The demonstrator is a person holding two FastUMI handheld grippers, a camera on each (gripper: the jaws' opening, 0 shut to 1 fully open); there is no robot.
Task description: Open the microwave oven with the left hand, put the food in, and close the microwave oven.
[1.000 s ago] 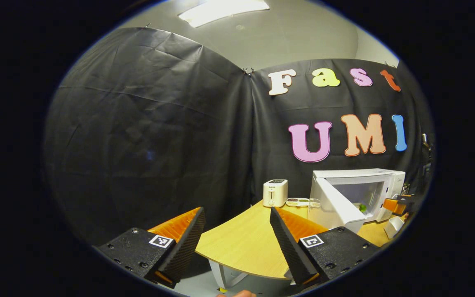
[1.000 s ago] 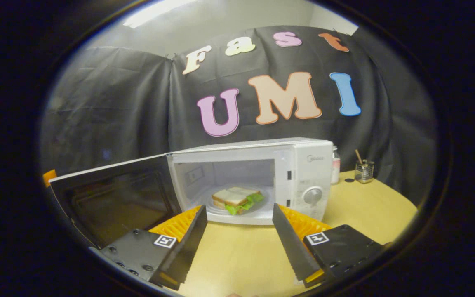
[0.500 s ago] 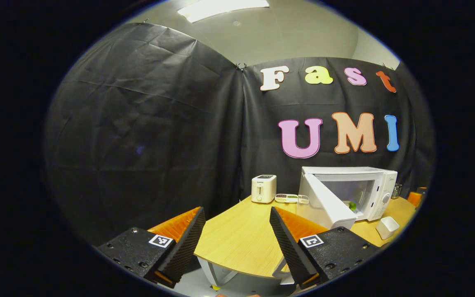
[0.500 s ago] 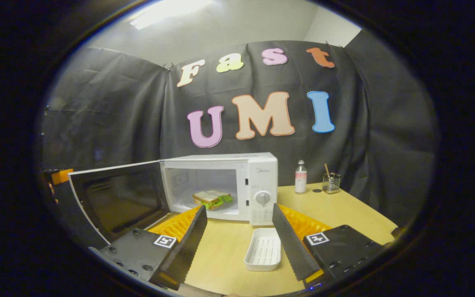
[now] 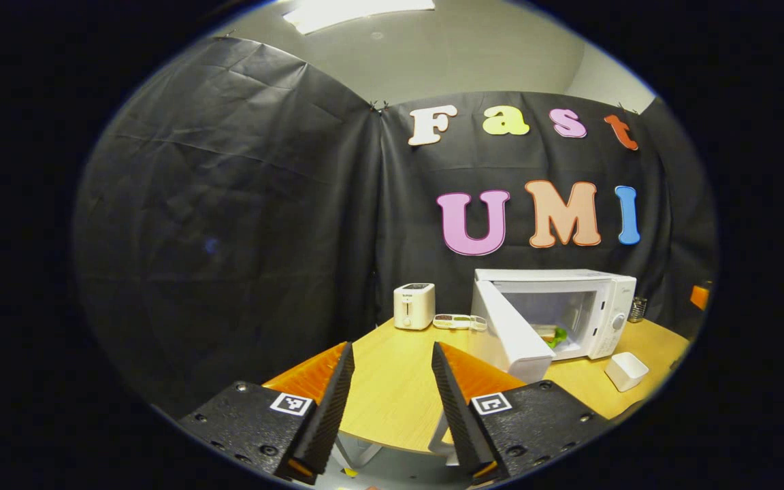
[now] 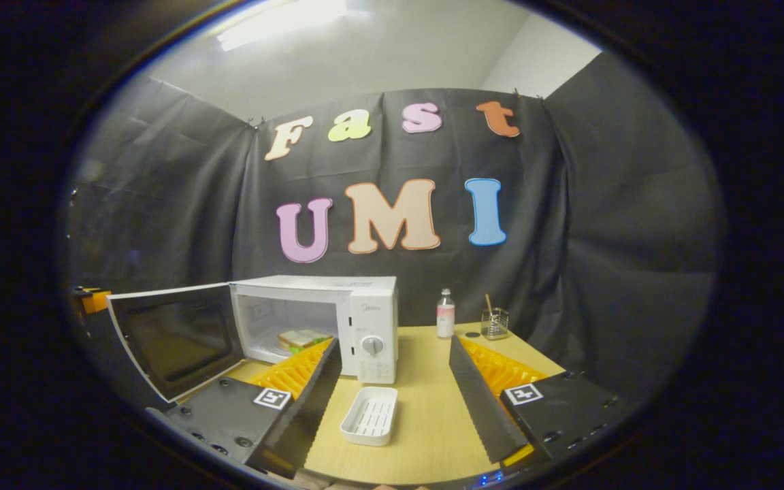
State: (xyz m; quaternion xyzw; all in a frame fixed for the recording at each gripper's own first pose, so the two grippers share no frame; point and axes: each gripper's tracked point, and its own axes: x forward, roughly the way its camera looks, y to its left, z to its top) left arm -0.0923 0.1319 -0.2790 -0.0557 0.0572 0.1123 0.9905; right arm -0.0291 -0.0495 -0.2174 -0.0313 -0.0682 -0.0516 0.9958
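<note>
You had the sandwich (image 6: 302,337) inside the microwave (image 6: 337,309), whose door (image 6: 174,340) stood wide open. Both your left gripper (image 5: 386,401) and right gripper (image 6: 392,398) hung empty, fingers apart, well back from it. Only closing the door was left.

No lettering is being made out on the microwave oven (image 6: 365,320); its small brand mark is being blurred.
</note>
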